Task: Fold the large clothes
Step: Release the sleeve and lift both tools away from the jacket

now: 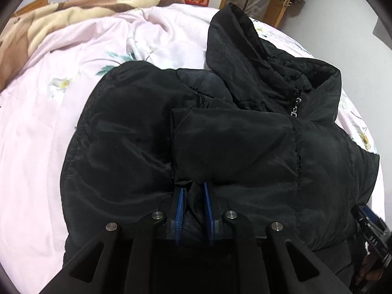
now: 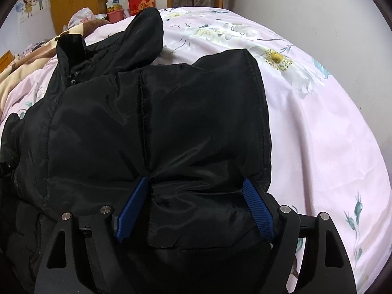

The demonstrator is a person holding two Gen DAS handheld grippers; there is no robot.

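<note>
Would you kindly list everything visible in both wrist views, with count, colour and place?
jacket: one, black, padded, spread on the bed, hood at the far end
zip pull: one, silvery, at the jacket's collar
sheet: one, pink with flowers, covering the bed
blanket: one, brown and cream, far left on the bed
red box: one, beyond the bed's far end
wall sticker: one, cartoon couple, far left wall
left gripper: one, black with blue pads, closed on a jacket fold
right gripper: one, same colours, jaws wide around the jacket's near edge
</note>
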